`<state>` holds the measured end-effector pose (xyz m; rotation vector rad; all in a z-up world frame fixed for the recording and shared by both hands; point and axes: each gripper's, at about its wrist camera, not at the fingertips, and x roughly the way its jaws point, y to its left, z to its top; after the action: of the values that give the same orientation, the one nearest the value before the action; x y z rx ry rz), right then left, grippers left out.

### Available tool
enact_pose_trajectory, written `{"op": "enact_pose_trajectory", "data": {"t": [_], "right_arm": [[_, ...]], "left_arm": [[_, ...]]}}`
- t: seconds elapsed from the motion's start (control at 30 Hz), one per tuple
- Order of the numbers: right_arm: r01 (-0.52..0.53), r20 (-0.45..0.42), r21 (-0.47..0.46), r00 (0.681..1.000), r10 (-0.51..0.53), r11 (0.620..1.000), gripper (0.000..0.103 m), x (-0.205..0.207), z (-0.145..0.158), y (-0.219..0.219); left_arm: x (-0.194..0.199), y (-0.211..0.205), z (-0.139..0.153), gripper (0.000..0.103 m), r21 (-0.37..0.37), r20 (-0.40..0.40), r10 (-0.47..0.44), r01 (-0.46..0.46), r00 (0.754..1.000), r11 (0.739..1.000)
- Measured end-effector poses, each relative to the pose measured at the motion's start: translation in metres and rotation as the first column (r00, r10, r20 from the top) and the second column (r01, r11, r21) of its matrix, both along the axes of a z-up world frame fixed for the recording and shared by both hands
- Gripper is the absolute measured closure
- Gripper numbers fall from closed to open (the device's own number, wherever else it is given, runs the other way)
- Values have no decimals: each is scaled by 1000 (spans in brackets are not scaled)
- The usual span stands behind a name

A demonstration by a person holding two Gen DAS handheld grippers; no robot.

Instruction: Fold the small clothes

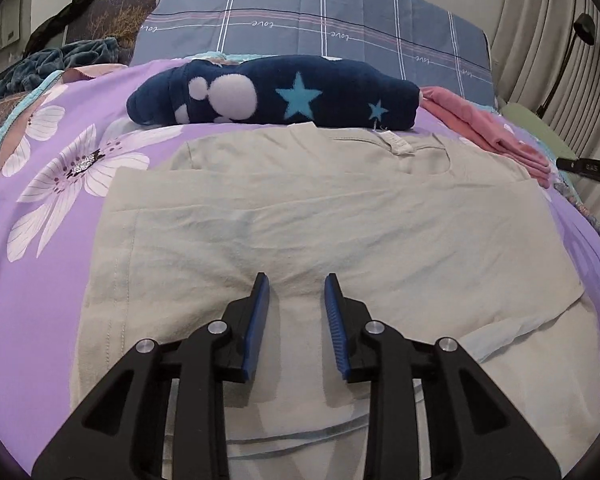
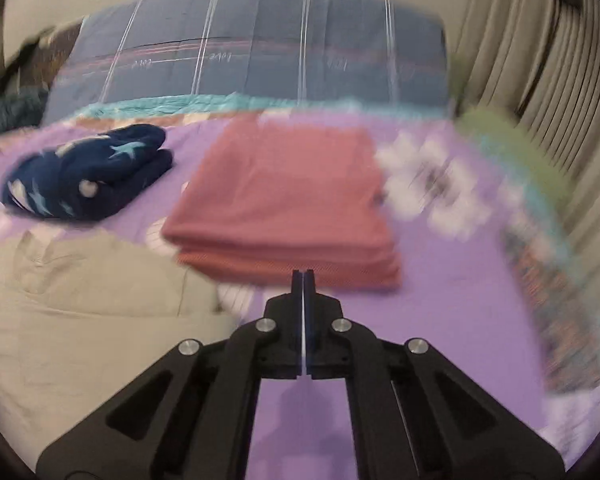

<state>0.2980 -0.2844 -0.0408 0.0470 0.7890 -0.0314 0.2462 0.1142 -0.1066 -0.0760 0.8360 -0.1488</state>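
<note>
A beige garment [image 1: 320, 216] lies spread on the purple flowered bedspread [image 1: 56, 248], partly folded, its collar at the far side. My left gripper [image 1: 297, 280] is open, its blue pads resting on the garment's middle with nothing between them. In the right wrist view the beige garment [image 2: 80, 304] lies at the left. My right gripper [image 2: 303, 272] is shut and empty, above the bedspread [image 2: 452, 304] just in front of a folded pink garment [image 2: 284, 200]. The right wrist view is blurred by motion.
A folded navy fleece with stars [image 1: 272, 94] lies beyond the beige garment; it also shows in the right wrist view [image 2: 88, 172]. The pink garment [image 1: 488, 132] lies at the right. A blue plaid pillow [image 1: 320, 20] stands behind. Curtains [image 2: 540, 60] hang at the right.
</note>
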Motion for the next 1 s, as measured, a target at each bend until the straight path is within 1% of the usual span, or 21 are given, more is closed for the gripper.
{"op": "enact_pose_trajectory", "data": {"t": [0.1,0.17,0.2,0.27,0.3,0.33,0.37,0.4,0.43,0.47,0.5,0.53,0.6,0.63,0.7,0.73,0.77,0.8,0.87,0.93,1.0], "right_arm": [[-194,-12,119,980,197,974,101,-19,-8,25],[-262,-60,87,962,268,961,101,-22,-24,44],[-239,-113,-73,967,230,968,101,-14,-45,52],[-53,-93,-398,996,17,916,102,-3,-71,48],[-39,-88,-319,996,11,947,102,-7,-64,43],[-72,-86,-168,995,59,983,102,-17,-54,39],[-143,-81,-13,987,141,990,102,-29,-44,39],[-218,-62,53,973,221,975,102,-45,-37,46],[-259,-42,21,965,260,966,100,-58,-38,53],[-284,-59,-48,958,281,958,99,-65,-46,62],[-303,-128,-166,950,284,939,99,-66,-68,69],[-317,-108,-213,948,300,924,99,-70,-77,68],[-203,-74,-300,979,189,932,97,-84,-65,61],[-192,-49,-259,981,186,947,93,-94,-54,56],[-270,14,-113,962,273,956,90,-128,-31,42],[-296,20,-90,954,299,951,81,-139,-28,40],[-322,15,-78,946,324,943,76,-151,-28,39],[-332,-15,-90,943,333,939,71,-158,-35,37],[-264,-102,-137,962,251,955,71,-158,-62,26],[-194,-99,-11,976,192,981,71,-161,-72,10],[-157,-89,105,982,167,982,69,-171,-61,-3]], "left_arm": [[0,2,-1,73,-10,-2,0,0,1000,1000],[1,2,-1,73,-7,-2,0,0,1000,1000],[0,2,-1,73,-4,-1,0,0,1000,1000],[1,2,-1,73,2,0,0,0,1000,1000],[1,2,-1,73,4,1,1,-1,1000,1000],[0,1,-1,73,5,2,1,-1,1000,1000],[0,1,-1,72,3,1,2,-2,1000,1000],[1,2,-1,72,-3,-1,1,-1,1000,1000],[1,2,-1,72,-7,-1,1,-1,1000,1000],[1,3,-1,72,-10,-2,1,-1,1000,1000],[1,2,-1,72,-6,-1,1,-1,1000,1000],[1,1,-1,72,-4,-1,0,0,1000,1000],[-2,2,2,72,-5,5,4,-4,1000,1000],[-9,6,7,72,-17,5,13,-13,1000,1000],[-29,14,17,71,-50,22,11,-10,1000,999],[-47,20,23,66,-56,43,6,-3,999,998],[-63,25,26,57,-36,57,9,-7,998,999],[-78,31,26,54,10,62,24,-25,998,1000],[-99,38,19,53,80,27,39,-41,999,996],[-124,47,7,53,115,-38,50,-46,998,992],[-151,53,8,46,114,-40,45,-40,998,993]]}}
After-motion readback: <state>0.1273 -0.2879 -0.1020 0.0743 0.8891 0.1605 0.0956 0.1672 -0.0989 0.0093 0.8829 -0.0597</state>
